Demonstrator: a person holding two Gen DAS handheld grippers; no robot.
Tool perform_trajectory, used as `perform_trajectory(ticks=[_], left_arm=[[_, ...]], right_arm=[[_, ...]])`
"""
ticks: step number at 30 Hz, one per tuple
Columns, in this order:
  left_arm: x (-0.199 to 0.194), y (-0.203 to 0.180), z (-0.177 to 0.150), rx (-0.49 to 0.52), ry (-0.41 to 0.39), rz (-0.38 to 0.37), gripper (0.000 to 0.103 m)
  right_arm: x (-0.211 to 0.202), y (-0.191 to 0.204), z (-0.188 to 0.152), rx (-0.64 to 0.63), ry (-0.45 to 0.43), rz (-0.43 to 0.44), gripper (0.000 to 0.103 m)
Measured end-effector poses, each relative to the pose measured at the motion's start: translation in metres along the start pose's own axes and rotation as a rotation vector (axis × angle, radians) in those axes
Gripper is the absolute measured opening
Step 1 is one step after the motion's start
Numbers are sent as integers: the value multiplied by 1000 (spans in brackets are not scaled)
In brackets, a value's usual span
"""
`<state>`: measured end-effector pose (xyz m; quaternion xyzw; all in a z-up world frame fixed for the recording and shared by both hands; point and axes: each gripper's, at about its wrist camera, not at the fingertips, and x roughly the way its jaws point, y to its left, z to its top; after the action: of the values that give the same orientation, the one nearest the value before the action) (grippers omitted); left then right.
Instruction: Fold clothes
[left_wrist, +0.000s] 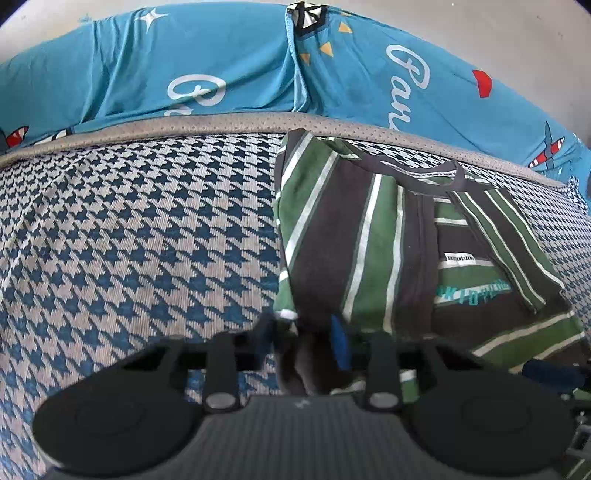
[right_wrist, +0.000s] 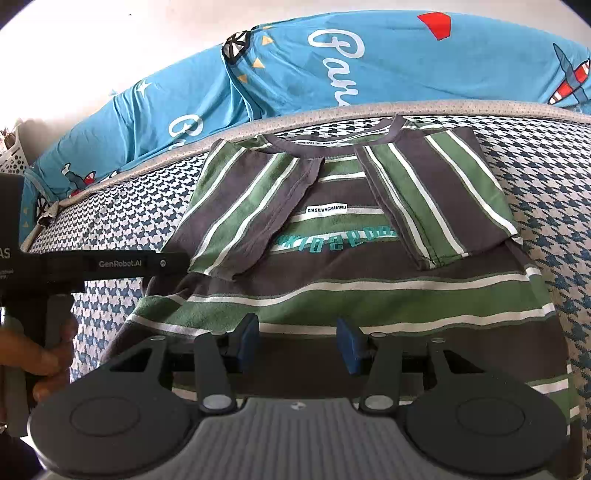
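A green, grey and white striped T-shirt (left_wrist: 369, 240) (right_wrist: 351, 266) lies face up on the houndstooth bed surface (left_wrist: 129, 240), both sleeves folded in over the chest. My left gripper (left_wrist: 303, 339) is shut on the shirt's lower left edge, with bunched fabric pinched between its pads. The right wrist view shows that gripper (right_wrist: 173, 263) reaching in from the left, held by a hand (right_wrist: 51, 354). My right gripper (right_wrist: 297, 343) stands open over the shirt's bottom hem near the middle. Its blue pads (right_wrist: 248, 339) are well apart and the fabric lies flat below them.
A bright blue printed cover (left_wrist: 221, 66) (right_wrist: 388, 70) is bunched along the far side of the bed, behind a grey mesh border (left_wrist: 221, 123). A white perforated basket (right_wrist: 11, 155) stands at the far left. Houndstooth surface extends left of the shirt.
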<state>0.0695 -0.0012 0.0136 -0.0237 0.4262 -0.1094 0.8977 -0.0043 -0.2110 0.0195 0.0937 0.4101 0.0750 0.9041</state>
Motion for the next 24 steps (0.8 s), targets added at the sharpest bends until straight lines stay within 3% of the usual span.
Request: perform_trajectory(ticks=[7, 14, 19, 24], left_arm=[[5, -8, -3, 133, -63, 179, 17], [3, 8, 2, 23, -48, 118, 21], [-12, 12, 5, 9, -91, 99, 39], [-30, 15, 6, -36, -122, 55, 67]], right_arm=[[-2, -3, 1, 6, -12, -1, 45], [-10, -17, 4, 49, -35, -22, 45], [-16, -33, 8, 85, -59, -52, 45], [-30, -59, 16, 131, -112, -83, 45]])
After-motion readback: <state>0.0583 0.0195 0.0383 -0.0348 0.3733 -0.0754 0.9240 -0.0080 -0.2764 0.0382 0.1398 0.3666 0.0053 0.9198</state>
